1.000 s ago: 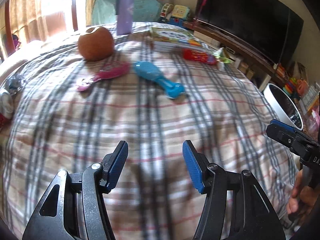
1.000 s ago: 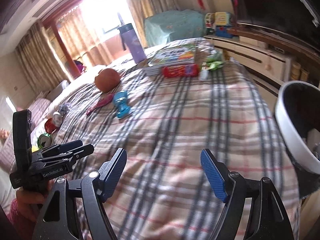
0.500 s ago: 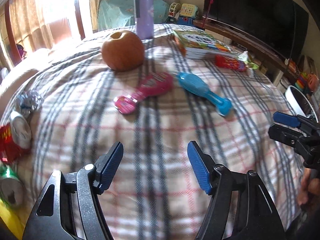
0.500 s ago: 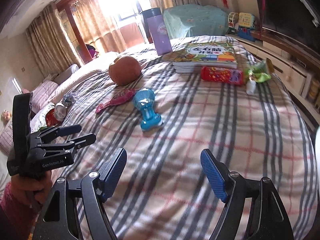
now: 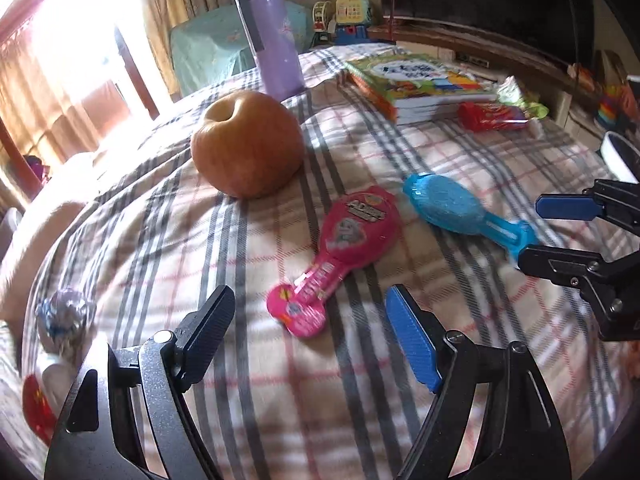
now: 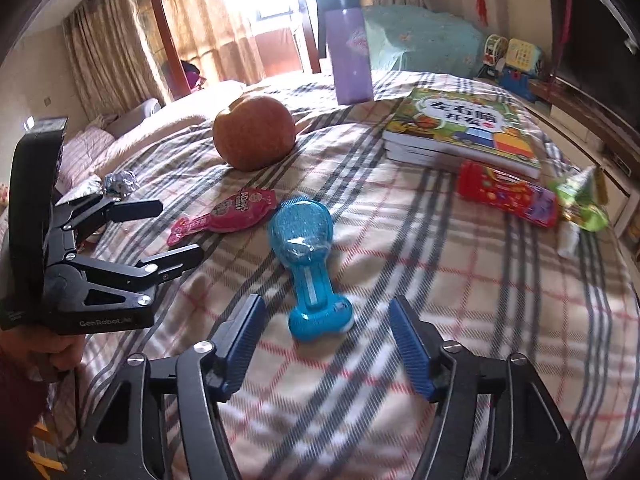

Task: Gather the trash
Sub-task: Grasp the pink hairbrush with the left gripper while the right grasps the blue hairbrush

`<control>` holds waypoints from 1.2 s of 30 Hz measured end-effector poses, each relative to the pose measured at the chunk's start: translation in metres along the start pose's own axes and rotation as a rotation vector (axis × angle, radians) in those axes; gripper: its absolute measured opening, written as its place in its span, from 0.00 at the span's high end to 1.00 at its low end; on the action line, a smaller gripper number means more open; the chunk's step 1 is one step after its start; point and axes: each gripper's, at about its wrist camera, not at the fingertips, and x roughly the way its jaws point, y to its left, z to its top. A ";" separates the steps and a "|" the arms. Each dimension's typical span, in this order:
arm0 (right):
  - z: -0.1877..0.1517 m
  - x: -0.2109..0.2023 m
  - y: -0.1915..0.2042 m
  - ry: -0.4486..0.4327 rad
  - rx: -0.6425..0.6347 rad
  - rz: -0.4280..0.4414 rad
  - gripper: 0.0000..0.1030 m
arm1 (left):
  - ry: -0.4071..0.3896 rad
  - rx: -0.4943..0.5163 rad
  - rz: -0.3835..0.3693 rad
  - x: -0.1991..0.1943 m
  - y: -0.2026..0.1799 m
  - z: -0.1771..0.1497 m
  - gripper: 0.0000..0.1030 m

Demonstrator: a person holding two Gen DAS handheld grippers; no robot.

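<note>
On the plaid bedspread (image 5: 460,152) lie a pink candy wrapper (image 5: 336,252) and a blue candy wrapper (image 5: 456,206). My left gripper (image 5: 308,320) is open, just short of the pink wrapper's near end. My right gripper (image 6: 324,320) is open, its jaws on either side of the blue wrapper's (image 6: 308,256) near end, not touching. The pink wrapper (image 6: 228,214) lies left of it. A foil ball (image 5: 62,314) and a red can (image 5: 34,408) lie at the left. A red snack packet (image 6: 506,194) and green wrapper (image 6: 582,202) lie at the right.
A large brown pear (image 5: 248,144), a purple flask (image 5: 274,40) and a stack of children's books (image 5: 420,80) sit further back on the bed. A white bin rim (image 5: 618,156) shows at the right edge. A TV and toys line the right wall.
Both grippers have moved forward over the bed toward the two wrappers, which now look larger and closer. The white bin has slid out of the right wrist view. Both stay open.
</note>
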 end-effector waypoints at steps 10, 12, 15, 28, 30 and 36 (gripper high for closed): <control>0.001 0.014 0.002 0.034 -0.029 -0.048 0.66 | 0.035 -0.019 -0.081 0.005 -0.013 -0.002 0.67; -0.003 0.007 -0.001 0.023 -0.016 -0.052 0.66 | 0.032 -0.028 -0.069 0.001 -0.019 -0.004 0.67; -0.014 -0.012 -0.010 0.005 0.020 -0.036 0.66 | 0.026 -0.057 -0.095 -0.008 -0.026 -0.009 0.67; -0.070 -0.091 -0.060 -0.051 0.148 -0.071 0.66 | 0.013 -0.100 -0.256 -0.056 -0.109 -0.029 0.67; -0.078 -0.103 -0.068 -0.060 0.173 -0.083 0.66 | 0.005 -0.092 -0.281 -0.064 -0.126 -0.029 0.67; -0.098 -0.134 -0.089 -0.094 0.235 -0.122 0.66 | -0.009 -0.083 -0.331 -0.078 -0.162 -0.029 0.67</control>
